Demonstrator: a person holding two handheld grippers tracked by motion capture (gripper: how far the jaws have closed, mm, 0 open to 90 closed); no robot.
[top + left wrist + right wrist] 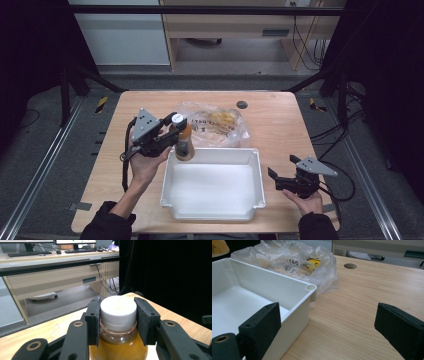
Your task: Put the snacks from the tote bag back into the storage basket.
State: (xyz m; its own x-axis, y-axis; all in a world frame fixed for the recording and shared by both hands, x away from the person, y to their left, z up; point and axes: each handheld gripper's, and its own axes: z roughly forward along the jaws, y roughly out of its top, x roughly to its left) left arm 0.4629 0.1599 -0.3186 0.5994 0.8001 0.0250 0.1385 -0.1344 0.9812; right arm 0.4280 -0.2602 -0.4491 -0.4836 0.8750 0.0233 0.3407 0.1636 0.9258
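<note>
An orange-filled bottle [183,141] with a white cap [118,310] hangs upright at the far left corner of the white tub [256,167]. My left gripper [171,131] is shut on the bottle's neck and cap, its black pads [93,321] pressing on both sides. To the right of the tub my right gripper [281,174] rests low over the wood, open with nothing between its pads [260,325]. In the right gripper view the tub's corner [310,287] lies just ahead of its left jaw.
A crumpled clear plastic bag [215,122] with yellow contents lies behind the tub [297,258]. A small dark round disc [242,104] sits near the table's far edge. Black frame posts stand at both sides, and a desk with drawers is beyond the table.
</note>
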